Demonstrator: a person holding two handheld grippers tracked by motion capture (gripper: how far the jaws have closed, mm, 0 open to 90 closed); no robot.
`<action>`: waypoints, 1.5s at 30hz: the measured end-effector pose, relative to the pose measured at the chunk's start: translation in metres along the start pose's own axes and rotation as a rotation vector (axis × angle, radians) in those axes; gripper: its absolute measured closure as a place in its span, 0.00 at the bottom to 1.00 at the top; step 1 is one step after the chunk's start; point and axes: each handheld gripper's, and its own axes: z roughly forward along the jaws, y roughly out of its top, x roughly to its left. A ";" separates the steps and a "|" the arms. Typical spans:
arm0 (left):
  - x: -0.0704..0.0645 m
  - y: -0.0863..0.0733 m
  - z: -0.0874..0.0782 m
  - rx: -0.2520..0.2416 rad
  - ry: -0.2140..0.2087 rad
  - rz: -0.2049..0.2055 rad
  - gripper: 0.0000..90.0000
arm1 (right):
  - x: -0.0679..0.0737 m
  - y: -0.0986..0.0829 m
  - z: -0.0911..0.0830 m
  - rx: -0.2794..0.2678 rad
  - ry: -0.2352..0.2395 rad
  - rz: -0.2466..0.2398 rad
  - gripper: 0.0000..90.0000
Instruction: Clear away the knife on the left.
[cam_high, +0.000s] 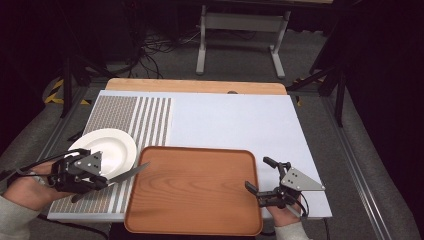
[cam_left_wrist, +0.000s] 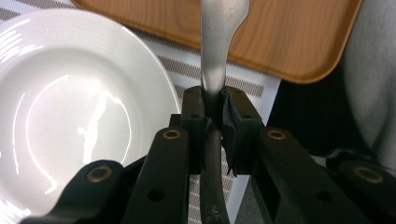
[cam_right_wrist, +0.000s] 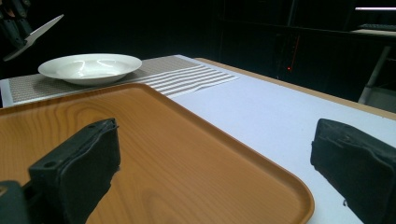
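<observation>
Left gripper (cam_high: 97, 181): clamped on a knife (cam_high: 127, 173), blade tip over the wooden tray's (cam_high: 195, 220) left edge, beside a white plate (cam_high: 107, 145). Right gripper (cam_high: 260, 175): jaws spread, empty, at tray's right rim.

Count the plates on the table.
1. The white plate sits on the striped mat, left of the wooden tray, beside the left claw holding the knife.
</observation>
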 end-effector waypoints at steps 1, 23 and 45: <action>0.000 0.002 0.000 -0.007 0.000 -0.001 0.89 | 0.000 0.000 0.000 0.000 0.001 -0.001 0.02; -0.013 0.042 0.019 -0.103 -0.074 -0.212 0.89 | 0.000 0.000 0.000 -0.001 0.003 -0.003 0.02; -0.027 0.074 0.045 -0.118 -0.123 -0.314 0.89 | 0.000 0.000 -0.001 -0.002 0.004 -0.006 0.02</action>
